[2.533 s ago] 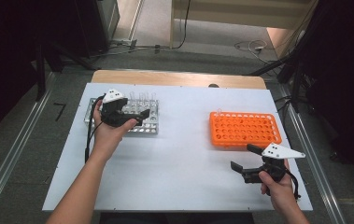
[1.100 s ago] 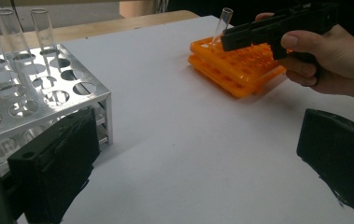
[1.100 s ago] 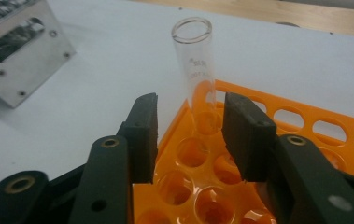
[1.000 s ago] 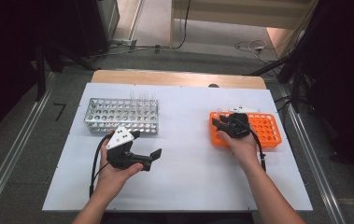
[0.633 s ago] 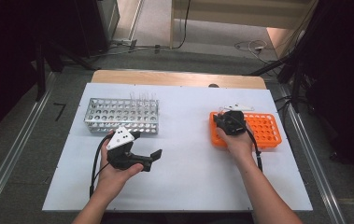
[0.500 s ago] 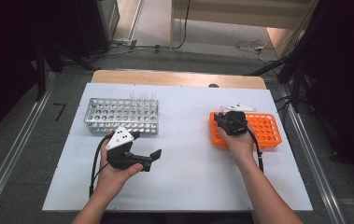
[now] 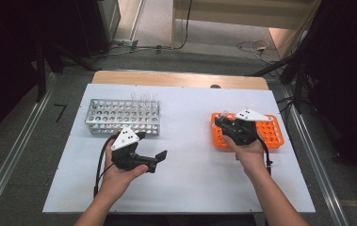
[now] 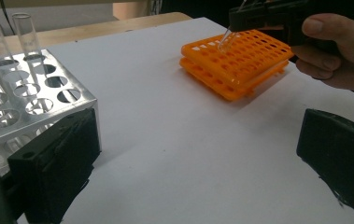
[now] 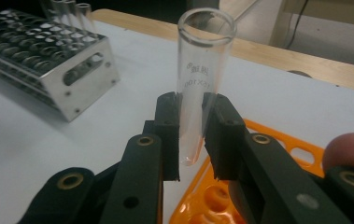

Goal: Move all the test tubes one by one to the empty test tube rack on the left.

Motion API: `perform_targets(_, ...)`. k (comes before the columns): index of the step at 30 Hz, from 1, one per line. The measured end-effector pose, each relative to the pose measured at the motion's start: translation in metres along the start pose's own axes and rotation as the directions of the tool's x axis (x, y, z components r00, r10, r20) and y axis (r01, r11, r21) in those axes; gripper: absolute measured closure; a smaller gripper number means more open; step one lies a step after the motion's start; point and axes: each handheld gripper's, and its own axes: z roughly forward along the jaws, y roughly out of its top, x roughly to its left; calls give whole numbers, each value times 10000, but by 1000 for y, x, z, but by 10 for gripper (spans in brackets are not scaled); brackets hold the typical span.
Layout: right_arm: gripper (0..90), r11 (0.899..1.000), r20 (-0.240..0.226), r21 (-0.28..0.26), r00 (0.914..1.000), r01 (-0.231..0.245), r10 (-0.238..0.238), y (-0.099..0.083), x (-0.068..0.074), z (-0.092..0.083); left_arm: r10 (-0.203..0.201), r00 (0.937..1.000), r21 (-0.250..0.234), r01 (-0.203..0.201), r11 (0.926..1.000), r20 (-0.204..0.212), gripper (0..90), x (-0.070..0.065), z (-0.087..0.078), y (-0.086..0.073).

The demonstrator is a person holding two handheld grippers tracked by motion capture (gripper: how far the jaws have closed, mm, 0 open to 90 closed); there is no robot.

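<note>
Clear glass marks the thing in hand: a test tube (image 9: 198,88) is pinched between the two black jaws of the right gripper (image 9: 192,140), which have just closed in on it. In the right gripper view the tube stands nearly upright, its open mouth at the top and its rounded bottom hanging free just below the pads, above the near edge of the orange rack (image 9: 282,140). Faint printing shows on the glass just above the pads.

In the high view the right gripper (image 7: 223,121) sits over the left end of the orange rack (image 7: 272,134), with the hand (image 7: 249,150) behind it on the near side of the rack. The left gripper view shows the same tube (image 8: 225,42) tilted, its lower end above the rack's holes (image 8: 240,60).

The left gripper (image 7: 159,157) is held well apart from the orange rack, to its left and nearer the person, over the white table (image 7: 190,188). Its jaws are spread wide with nothing between them. The metal rack (image 7: 119,115) lies farther left of the orange rack, just behind the left gripper. A few more glass tubes (image 7: 144,98) stand at the far edge of the metal rack, on the end nearer the orange rack.
</note>
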Motion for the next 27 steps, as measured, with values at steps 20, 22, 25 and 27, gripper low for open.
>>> perform_targets(20,738,9939,-2363,260,9667,1074,-983,-29,69,-18,491,9941,-282,-465,9985,970,118,-29,13,15)
perform_targets(22,738,9924,-2509,285,9619,1196,-1087,-29,74,-17,570,9934,-229,-550,9982,999,158,-32,15,16)
perform_targets(25,738,9908,-2670,330,9564,1316,-1181,-30,80,-15,664,9923,-143,-652,9978,1045,229,-37,18,17)
perform_targets(27,738,9889,-2767,375,9524,1435,-1277,-31,85,-14,755,9913,-105,-748,9971,1077,284,-41,21,17)
